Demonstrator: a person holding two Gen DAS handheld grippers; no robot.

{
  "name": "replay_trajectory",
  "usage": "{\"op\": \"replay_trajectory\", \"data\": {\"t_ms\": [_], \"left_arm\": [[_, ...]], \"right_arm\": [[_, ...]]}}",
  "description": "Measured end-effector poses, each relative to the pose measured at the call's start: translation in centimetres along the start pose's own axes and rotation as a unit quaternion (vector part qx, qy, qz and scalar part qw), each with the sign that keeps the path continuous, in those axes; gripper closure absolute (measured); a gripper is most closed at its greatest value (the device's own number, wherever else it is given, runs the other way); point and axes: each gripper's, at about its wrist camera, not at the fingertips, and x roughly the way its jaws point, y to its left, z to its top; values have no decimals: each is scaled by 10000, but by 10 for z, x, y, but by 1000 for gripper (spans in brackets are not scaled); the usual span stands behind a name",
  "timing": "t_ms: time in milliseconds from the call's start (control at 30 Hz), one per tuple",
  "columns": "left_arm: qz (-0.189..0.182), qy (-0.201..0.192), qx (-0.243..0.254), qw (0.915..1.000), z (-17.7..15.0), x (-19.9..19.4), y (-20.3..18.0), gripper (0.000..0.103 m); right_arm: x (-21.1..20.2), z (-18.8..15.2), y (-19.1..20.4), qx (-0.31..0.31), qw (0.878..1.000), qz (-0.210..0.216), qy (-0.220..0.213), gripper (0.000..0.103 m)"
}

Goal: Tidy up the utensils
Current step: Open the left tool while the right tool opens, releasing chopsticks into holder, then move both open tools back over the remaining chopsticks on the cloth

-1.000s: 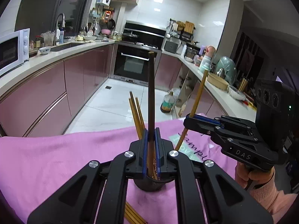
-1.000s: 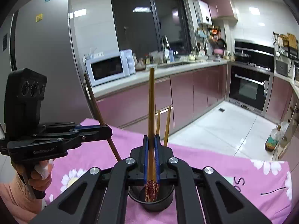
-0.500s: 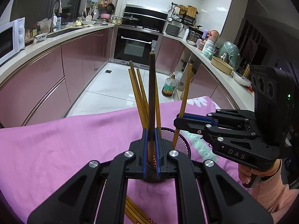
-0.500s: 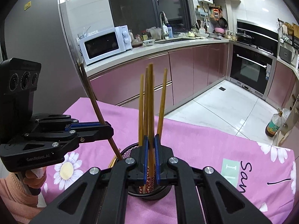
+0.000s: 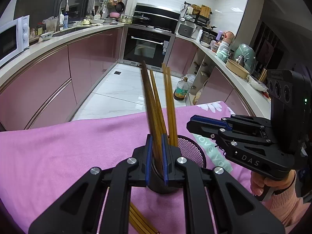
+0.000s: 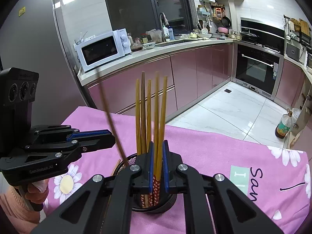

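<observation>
My table wears a pink daisy-printed cloth; on it stand a black mesh utensil cup and loose bamboo chopsticks.

Home kitchen, pink cabinets under a pale counter, white microwave, sink tap, built-in oven, hob with pans, tiled floor

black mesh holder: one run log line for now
left hand-held gripper: shut on dark brown wooden chopstick, leaning into black mesh holder | right hand-held gripper: shut, empty | pale bamboo chopsticks: standing in holder
</observation>
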Motion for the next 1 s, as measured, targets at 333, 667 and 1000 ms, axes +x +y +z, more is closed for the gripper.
{"op": "replay_trajectory", "data": {"t_ms": [333, 667, 1000], "left_arm": [[99, -193, -8, 9998, -9, -15, -4, 82], [424, -819, 140, 9956, -36, -63, -7, 58], [865, -710, -27, 9937, -90, -87, 23, 50]], "right_arm": [[-15, -6, 10, -130, 9996, 9, -243, 88], [-25, -18, 35, -424, 9981, -91, -440, 67], [-34, -50, 62, -660, 9958, 571, -275, 67]]}}
